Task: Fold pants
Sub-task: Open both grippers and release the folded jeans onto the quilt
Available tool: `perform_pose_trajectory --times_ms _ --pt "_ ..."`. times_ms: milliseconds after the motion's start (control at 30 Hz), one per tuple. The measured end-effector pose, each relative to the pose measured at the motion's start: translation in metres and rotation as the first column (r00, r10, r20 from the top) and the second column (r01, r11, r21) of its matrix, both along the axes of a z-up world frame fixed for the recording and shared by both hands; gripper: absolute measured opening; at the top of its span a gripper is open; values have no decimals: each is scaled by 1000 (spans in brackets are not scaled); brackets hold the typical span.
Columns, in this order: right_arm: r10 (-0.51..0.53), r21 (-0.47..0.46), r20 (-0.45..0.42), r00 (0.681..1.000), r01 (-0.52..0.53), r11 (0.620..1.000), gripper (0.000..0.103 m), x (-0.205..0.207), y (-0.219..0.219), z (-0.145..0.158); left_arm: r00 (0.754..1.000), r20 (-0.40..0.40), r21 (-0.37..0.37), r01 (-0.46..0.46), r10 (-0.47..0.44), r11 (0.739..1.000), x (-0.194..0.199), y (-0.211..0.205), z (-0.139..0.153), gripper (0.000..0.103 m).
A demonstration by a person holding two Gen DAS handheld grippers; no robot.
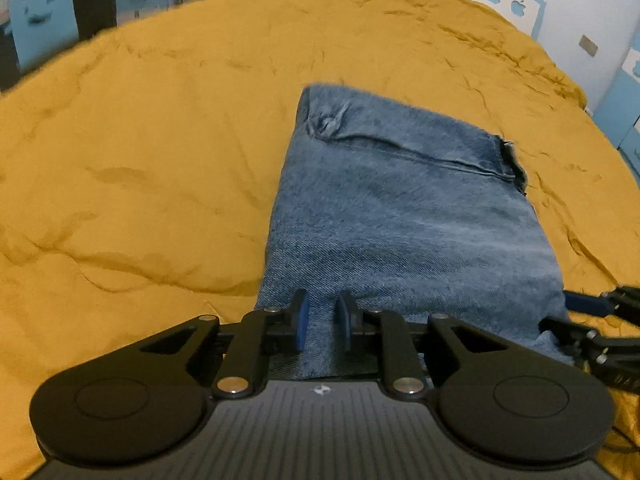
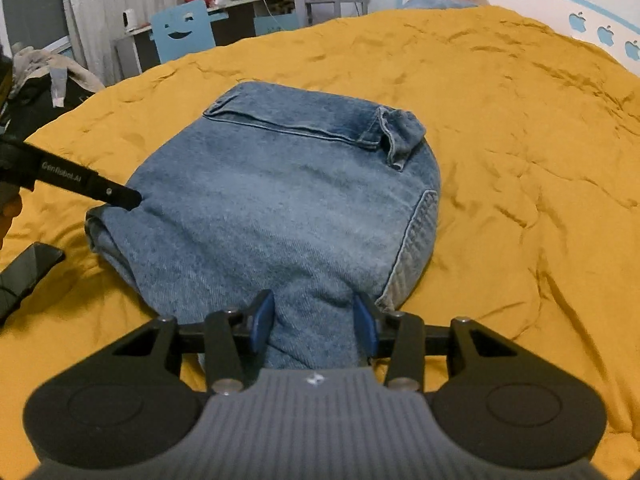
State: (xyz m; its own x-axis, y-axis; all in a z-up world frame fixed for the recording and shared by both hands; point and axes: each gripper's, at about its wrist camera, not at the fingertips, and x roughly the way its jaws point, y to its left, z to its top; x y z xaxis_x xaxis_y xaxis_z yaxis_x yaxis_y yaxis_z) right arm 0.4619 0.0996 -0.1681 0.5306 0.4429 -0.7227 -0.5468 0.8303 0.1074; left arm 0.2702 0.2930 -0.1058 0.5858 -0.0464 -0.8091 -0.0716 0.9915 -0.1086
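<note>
Yellow quilted bedding (image 2: 520, 160) covers the whole bed, and behind it stand a desk and a blue chair with a smiling face (image 2: 182, 30). On this bedding lie the pants (image 2: 280, 200), blue jeans already folded into a thick packet, with the waistband at the end far from both grippers.

From its own view, the left gripper (image 1: 323, 322) has a ridge of denim between its blue pads, and the jaws stand narrow; they seem to pinch the near edge, though I cannot tell how firmly. The right gripper (image 2: 314, 326) has its jaws about half spread around a thicker bunch of the same near edge, and the cloth fills the gap from pad to pad, so I judge it is gripped.

I judge the step in hand to be carrying the near edge over toward the waistband. To do it well, both grippers should take all layers, not only the top one. They should rise together, at the same height, so the fold line stays straight. A dark phone (image 2: 24, 272) lies left of the right gripper; the cloth should not drag it.
</note>
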Motion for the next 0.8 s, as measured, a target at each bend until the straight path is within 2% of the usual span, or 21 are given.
perform_pose_trajectory --times_ms 100,167,267,367,433,600,800 --pt "-23 30 5 1000 23 999 41 -4 -6 20 998 60 27 16 -18 1000 -13 -10 22 24" --pt "-38 76 23 999 36 996 49 -12 -16 41 994 111 38 18 -22 999 -25 -15 41 26" --pt "-55 123 75 996 45 991 56 -27 -31 76 977 209 88 11 -29 996 -53 -29 75 38" --pt "-74 156 147 986 51 986 68 -52 -45 114 952 303 151 -15 -32 988 -85 -48 112 57" --pt "-89 175 207 974 53 983 80 -73 -54 138 935 355 185 -43 -26 982 -105 -60 132 75" --pt "-120 203 324 938 55 978 82 -131 -70 182 876 480 266 -108 -34 958 -152 -95 164 96" --pt "-228 234 358 905 150 961 82 -189 -82 198 869 494 281 -192 29 940 -176 -122 168 96"
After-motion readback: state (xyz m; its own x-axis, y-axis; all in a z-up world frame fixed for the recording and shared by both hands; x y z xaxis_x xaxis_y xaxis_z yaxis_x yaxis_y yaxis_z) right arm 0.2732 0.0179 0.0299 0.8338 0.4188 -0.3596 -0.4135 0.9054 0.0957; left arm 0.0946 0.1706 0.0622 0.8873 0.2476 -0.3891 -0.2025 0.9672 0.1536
